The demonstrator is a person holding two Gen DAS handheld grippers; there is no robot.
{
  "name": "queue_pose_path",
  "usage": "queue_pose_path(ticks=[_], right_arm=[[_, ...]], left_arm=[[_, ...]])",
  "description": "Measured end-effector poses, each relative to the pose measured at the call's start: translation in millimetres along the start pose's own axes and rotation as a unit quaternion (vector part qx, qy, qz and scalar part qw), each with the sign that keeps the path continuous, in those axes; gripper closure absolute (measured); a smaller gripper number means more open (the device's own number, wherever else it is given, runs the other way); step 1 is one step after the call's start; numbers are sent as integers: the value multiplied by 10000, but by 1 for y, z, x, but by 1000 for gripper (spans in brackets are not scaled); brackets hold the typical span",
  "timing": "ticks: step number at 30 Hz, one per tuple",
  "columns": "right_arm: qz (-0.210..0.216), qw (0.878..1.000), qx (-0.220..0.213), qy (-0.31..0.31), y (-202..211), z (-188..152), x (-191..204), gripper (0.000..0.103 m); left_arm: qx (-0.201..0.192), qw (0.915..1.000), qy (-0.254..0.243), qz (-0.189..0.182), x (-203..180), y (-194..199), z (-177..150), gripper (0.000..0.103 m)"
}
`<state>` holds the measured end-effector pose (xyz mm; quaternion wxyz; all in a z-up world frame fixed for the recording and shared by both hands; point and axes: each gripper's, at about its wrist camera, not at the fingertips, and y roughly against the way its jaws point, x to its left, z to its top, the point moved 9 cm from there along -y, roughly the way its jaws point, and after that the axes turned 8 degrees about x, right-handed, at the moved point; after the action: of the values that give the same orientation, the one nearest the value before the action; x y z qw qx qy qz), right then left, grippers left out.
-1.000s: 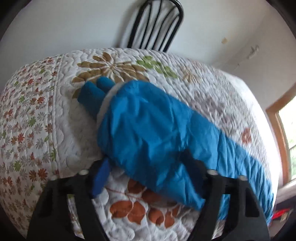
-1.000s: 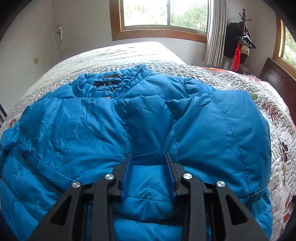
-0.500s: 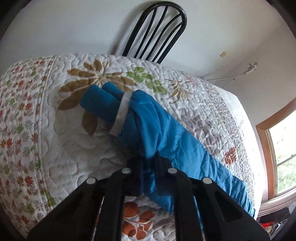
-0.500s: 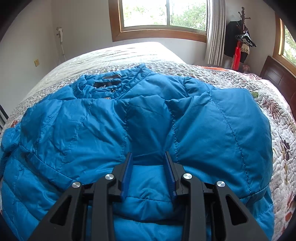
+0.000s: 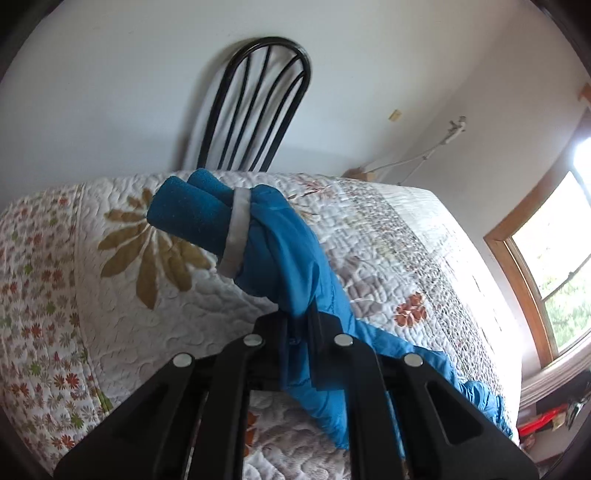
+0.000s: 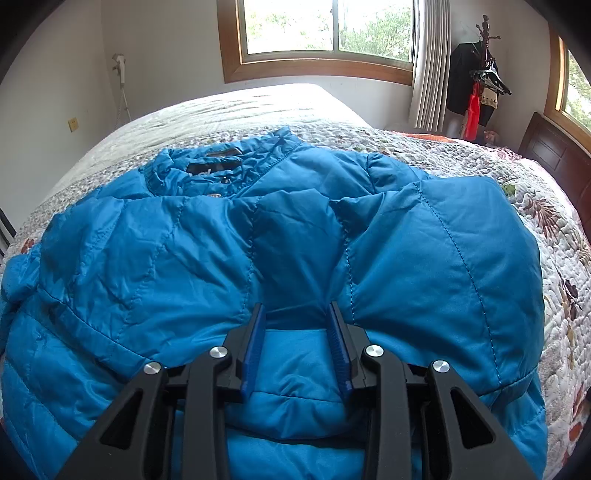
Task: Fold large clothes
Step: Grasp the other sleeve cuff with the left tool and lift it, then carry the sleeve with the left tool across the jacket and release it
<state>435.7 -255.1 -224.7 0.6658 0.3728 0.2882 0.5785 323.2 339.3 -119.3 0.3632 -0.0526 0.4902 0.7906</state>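
bed (image 6: 258,107) w/ white floral quilt (image 5: 122,306) as work surface. blue puffer jacket (image 6: 424,266) lies spread flat on quilt, collar toward far window side; 1 sleeve (image 5: 280,254) is raised off the quilt

white walls, a quilted bed (image 6: 546,221), black chair (image 5: 258,110), daylit wood-framed window (image 6: 325,33).

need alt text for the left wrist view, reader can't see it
The left gripper is shut on the sleeve of a blue puffer jacket, holding it up off a floral quilt, so the knit cuff with its grey band sticks out ahead. A black chair stands behind the bed against a white wall, with a wood-framed window at right.
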Motion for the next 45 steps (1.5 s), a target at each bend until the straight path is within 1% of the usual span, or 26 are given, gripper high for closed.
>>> queue_pose_path(ticks=[4,6,9,11,14,18,22,25,28,31,33,36,40,42,44,45], right_arm=[[-3,10000,-1,0,0,0,0,69],[9,10000,-3,-9,0,0,0,69],[9,10000,-2,-9,0,0,0,69],[14,10000,-3,-12,0,0,0,69],[8,10000,-4,-10,0,0,0,69],[4,10000,-3,-8,0,0,0,69],[17,10000,-4,-16,0,0,0,69],[54,10000,-7,-42,0,0,0,69],[131,9999,-12,-97,0,0,-1,69],[246,9995,-26,-217,1,0,-4,70],[294,9991,-37,-305,2,0,-7,72],[307,9986,-59,-438,4,0,-11,76],[315,9980,7,-547,7,-1,-16,79],[243,9982,31,-542,11,-2,-19,79],[202,9983,59,-537,14,-3,-22,79],[190,9983,64,-539,15,-3,-23,79]], left_arm=[[13,9995,-260,-153,-26,2,-6,96],[-21,9985,-490,-246,-44,4,-9,96],[-20,9948,-903,-463,-81,9,-21,96],[-2,9910,-1195,-606,-109,15,-35,96],[102,9829,-1660,-785,-151,18,-60,96],[282,9680,-2306,-944,-205,18,-100,96],[486,9491,-2889,-1154,-257,14,-146,96],[537,9299,-3387,-1332,-294,15,-179,96],[629,9133,-3748,-1464,-320,14,-212,96],[903,8952,-4023,-1693,-341,12,-253,96],[1040,8841,-4167,-1839,-351,13,-279,96],[1244,8636,-4398,-2128,-361,14,-312,96],[1343,8405,-4682,-2374,-372,15,-345,96],[1501,8325,-4716,-2491,-376,8,-357,96],[1759,8232,-4776,-2517,-376,-4,-373,96],[1889,8224,-4730,-2535,-375,-12,-380,95]])
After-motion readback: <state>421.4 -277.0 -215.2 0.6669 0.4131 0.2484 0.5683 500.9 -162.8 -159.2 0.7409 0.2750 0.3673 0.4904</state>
